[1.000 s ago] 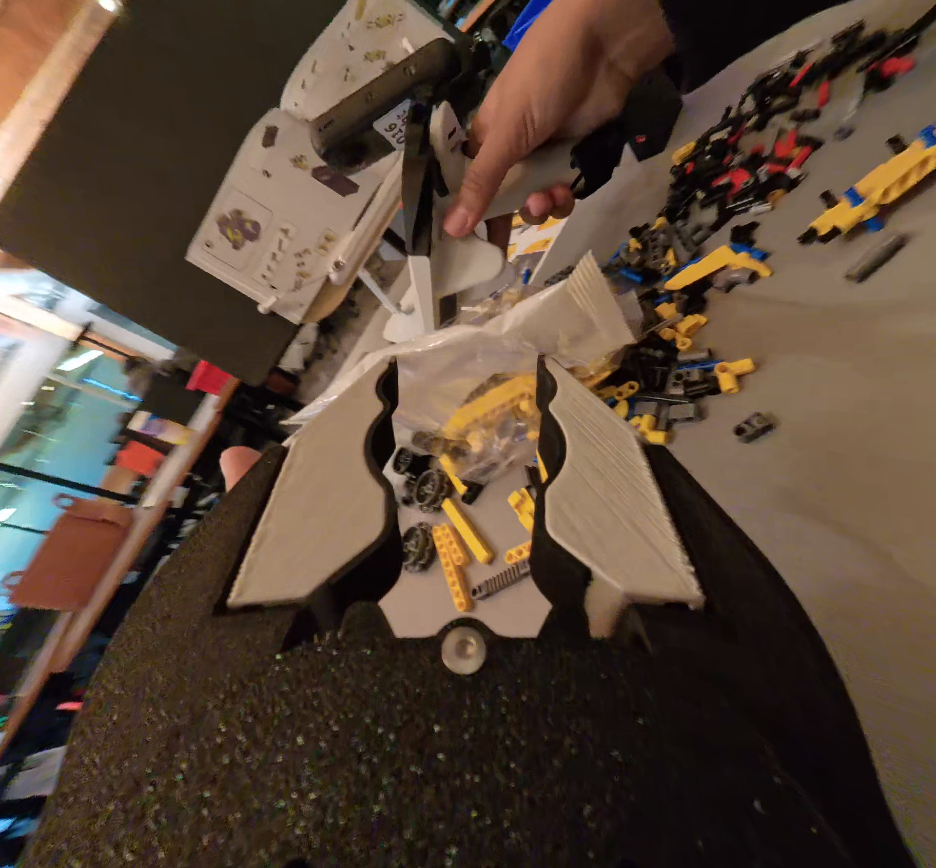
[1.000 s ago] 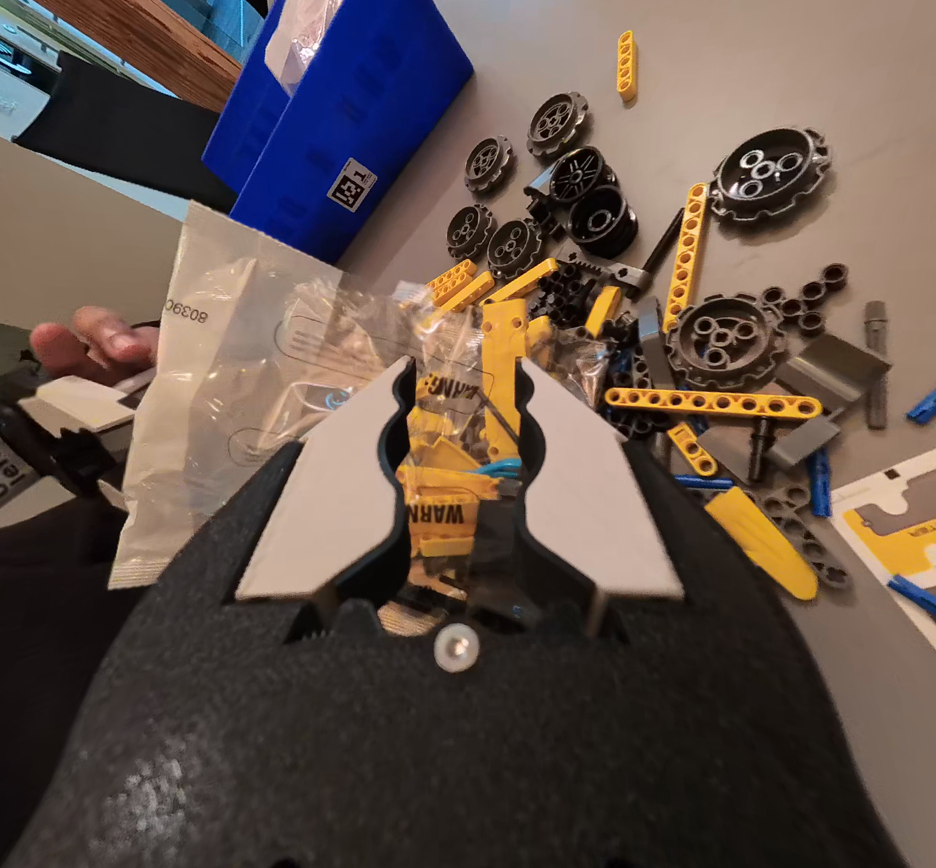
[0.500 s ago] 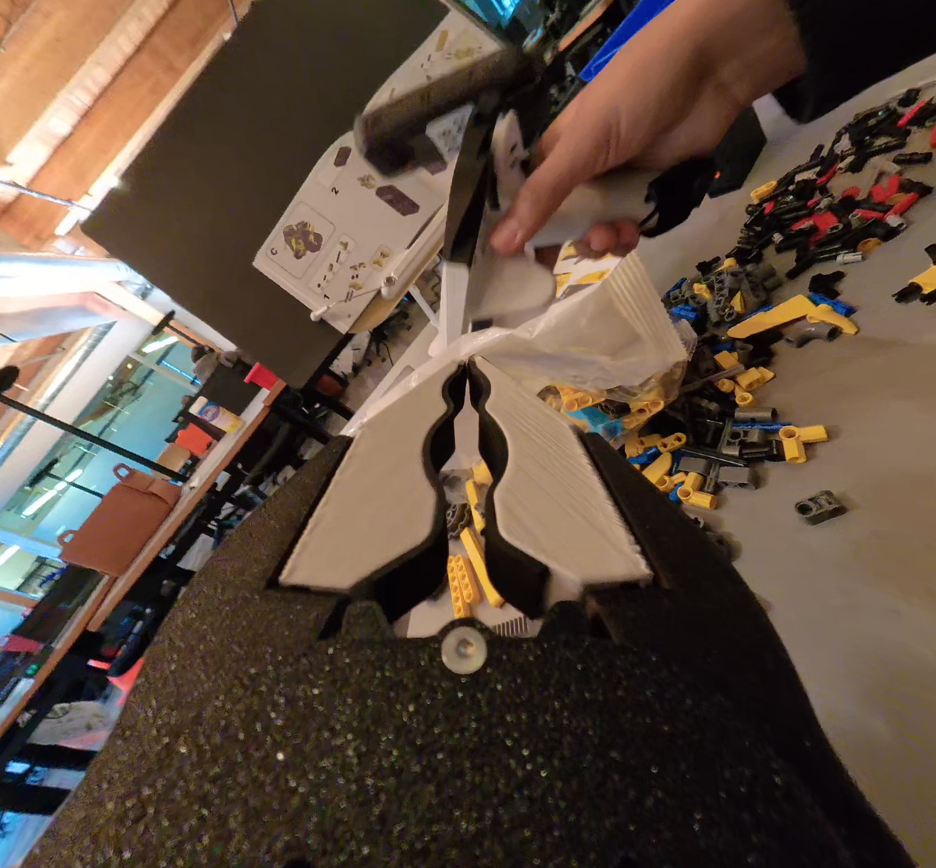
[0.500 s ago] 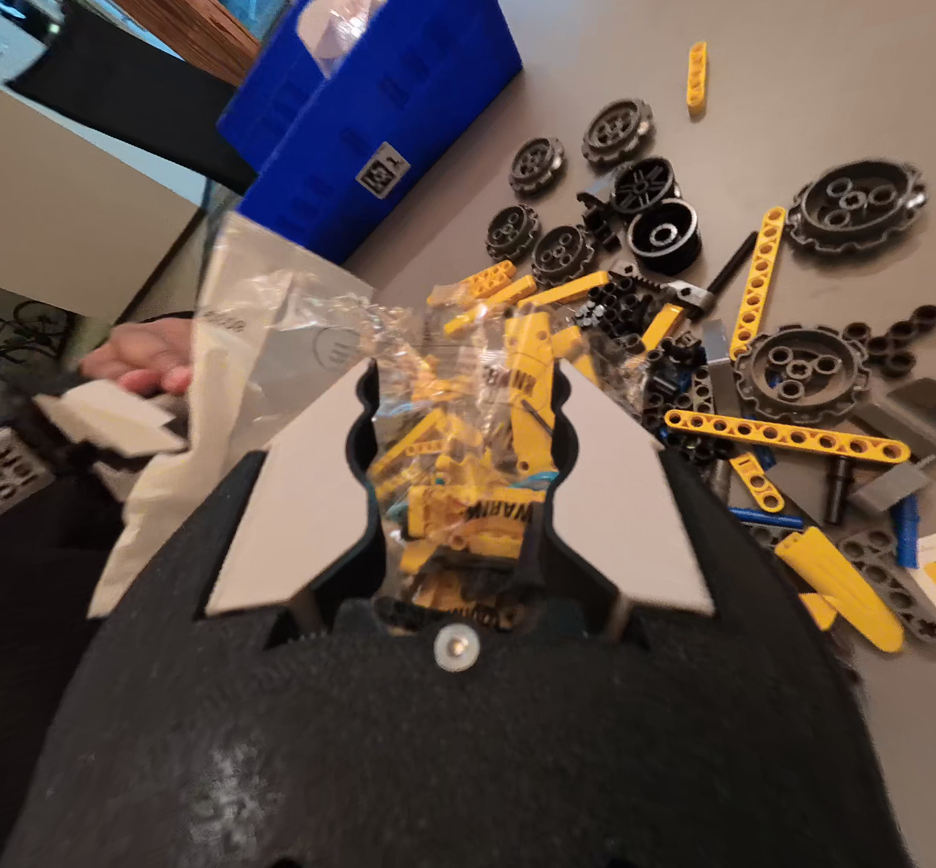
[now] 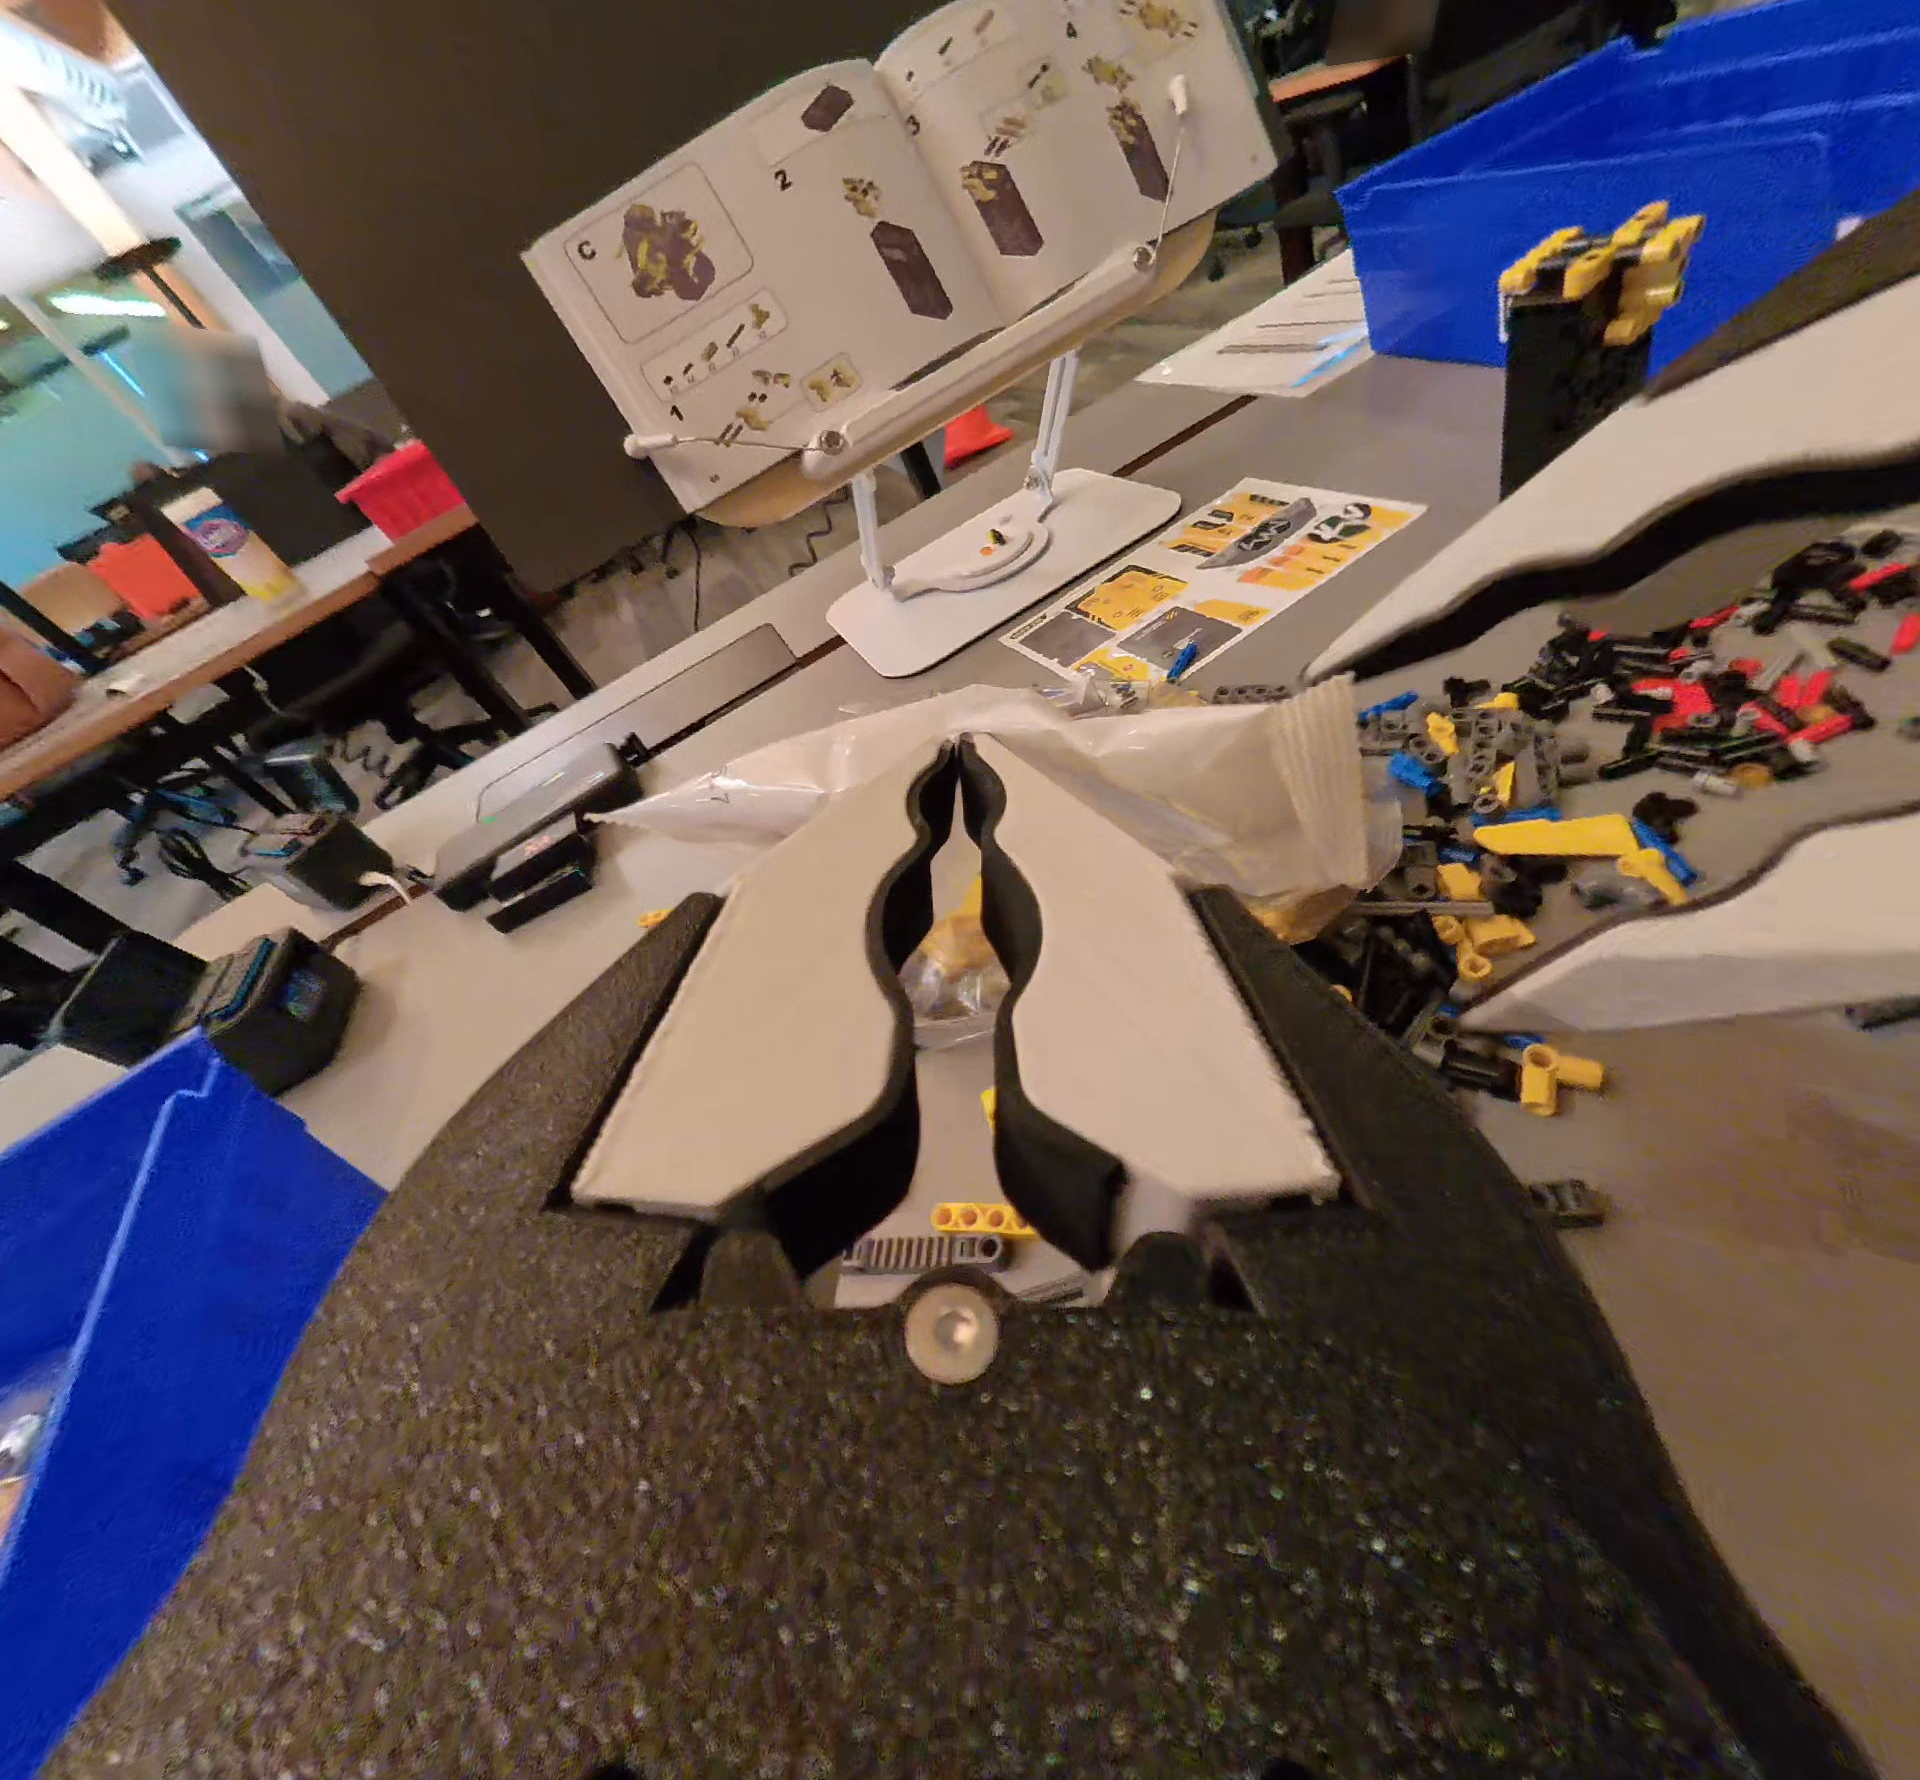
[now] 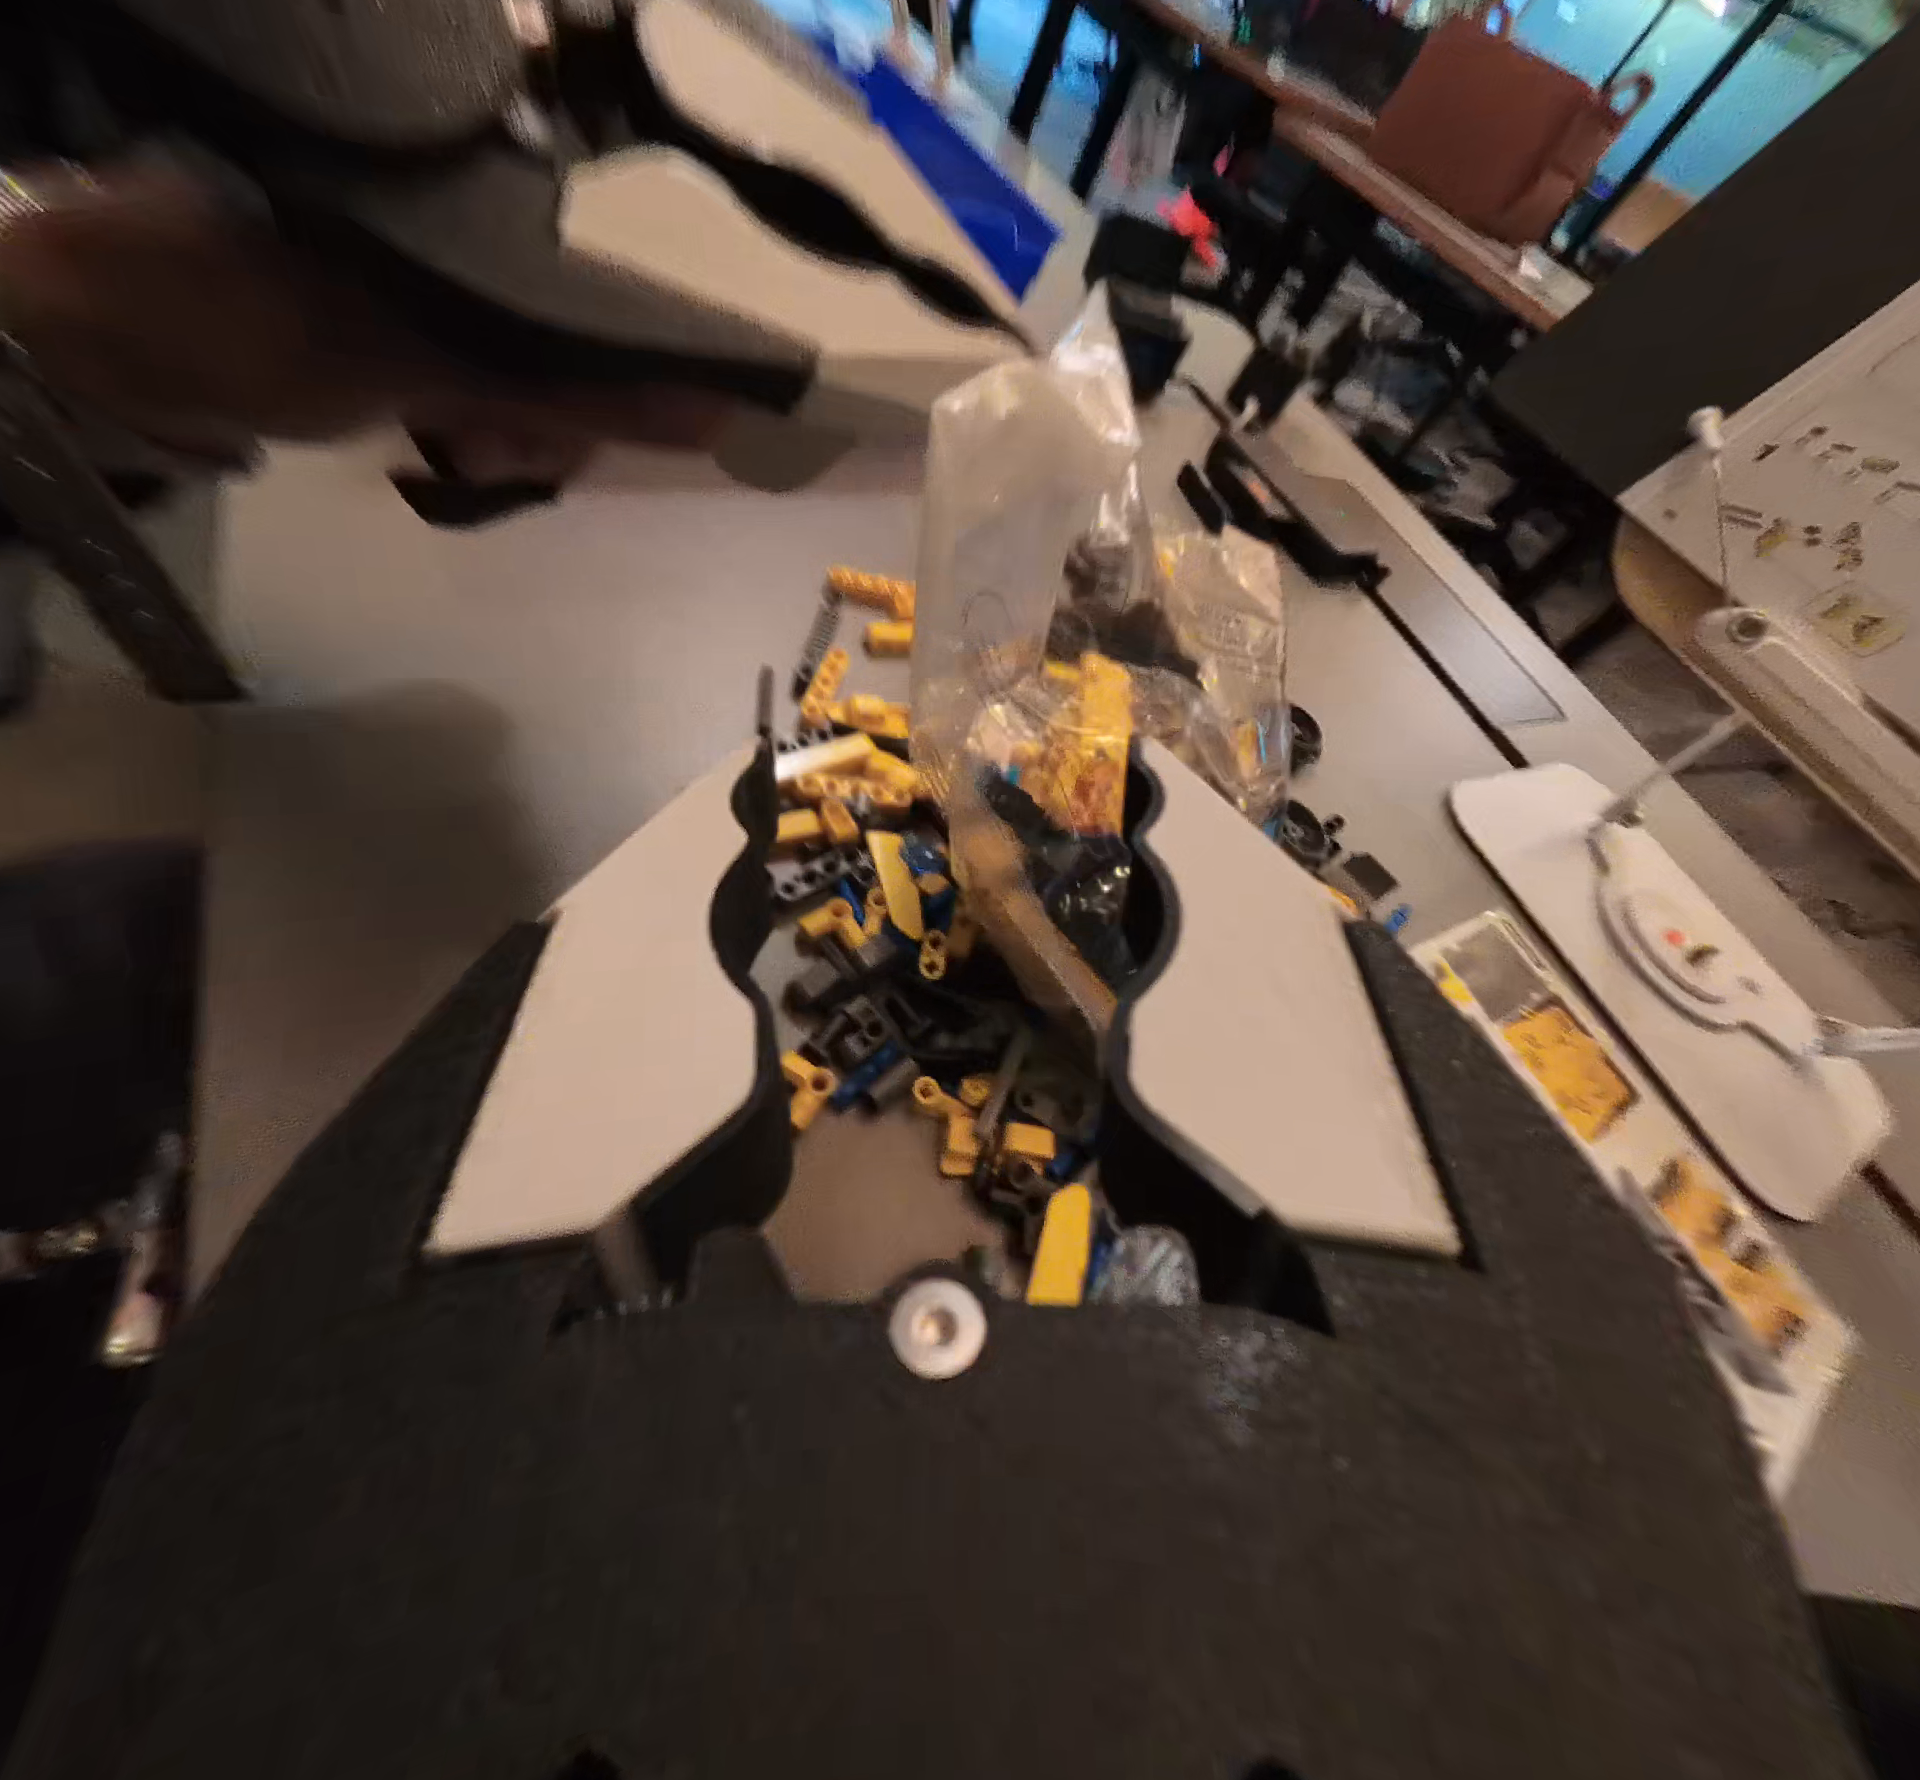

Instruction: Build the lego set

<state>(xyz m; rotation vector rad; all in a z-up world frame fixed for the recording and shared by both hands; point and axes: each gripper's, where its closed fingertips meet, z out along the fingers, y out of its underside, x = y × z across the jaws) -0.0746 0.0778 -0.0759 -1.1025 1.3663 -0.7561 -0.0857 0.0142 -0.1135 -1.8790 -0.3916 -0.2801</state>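
Note:
My left gripper (image 5: 958, 756) is shut on the edge of a clear plastic bag (image 5: 1143, 795) that holds yellow and black building pieces. In the right wrist view the left gripper (image 6: 1023, 343) pinches the bag's top corner, and the bag (image 6: 1039, 587) stands up from the table. My right gripper (image 6: 956, 764) is open wide, with the bag's lower part between its fingers, against the right finger. It also shows at the right of the left wrist view (image 5: 1392, 847), jaws apart. Loose yellow, black and blue pieces (image 6: 883, 951) lie on the grey table under it.
An open instruction booklet (image 5: 904, 224) sits on a white stand at the back. A sticker sheet (image 5: 1216, 587) lies beside the stand's base. A black and yellow brick assembly (image 5: 1569, 359) stands before a blue bin (image 5: 1662, 172). Another blue bin (image 5: 125, 1315) is near left. Red and black pieces (image 5: 1766, 691) lie right. My hands' fingertips stand some 8 cm from each other.
My left gripper closed on the bag's edge. My right gripper opened wider around the bag. Both views swung round.

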